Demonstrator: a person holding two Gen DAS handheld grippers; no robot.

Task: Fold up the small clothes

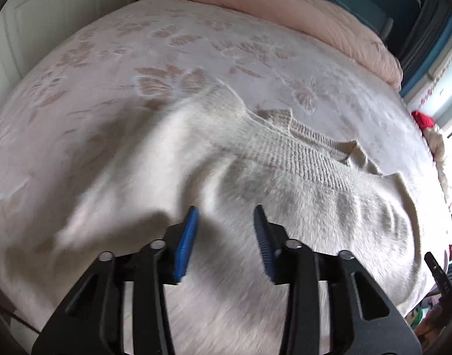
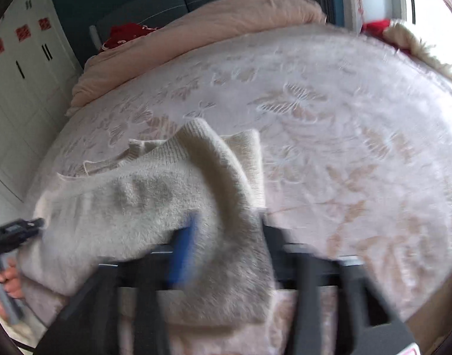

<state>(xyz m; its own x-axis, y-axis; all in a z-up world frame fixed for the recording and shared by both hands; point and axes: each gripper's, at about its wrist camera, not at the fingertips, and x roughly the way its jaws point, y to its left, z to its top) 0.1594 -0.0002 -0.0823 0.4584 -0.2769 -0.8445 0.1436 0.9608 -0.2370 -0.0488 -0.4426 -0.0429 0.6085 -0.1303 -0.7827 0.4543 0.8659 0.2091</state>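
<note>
A cream fluffy knit sweater (image 1: 255, 171) lies spread on the bed, its ribbed collar toward the far side. My left gripper (image 1: 226, 236) hovers just over its near part, blue pads (image 1: 186, 242) apart, holding nothing. In the right wrist view the sweater (image 2: 131, 207) is bunched, with one part lifted and draped between my right gripper's (image 2: 226, 236) fingers. The blue pad (image 2: 183, 251) shows on the left; the right finger is half hidden by the fabric. The view is blurred, so how tightly the jaws hold the fabric is unclear.
The bed (image 1: 107, 59) has a pale pink bedspread with a leaf pattern. A rolled peach duvet (image 1: 285, 3) lies along the far side. A red item (image 1: 422, 118) sits at the right edge. White wardrobe doors (image 2: 16, 88) stand on the left.
</note>
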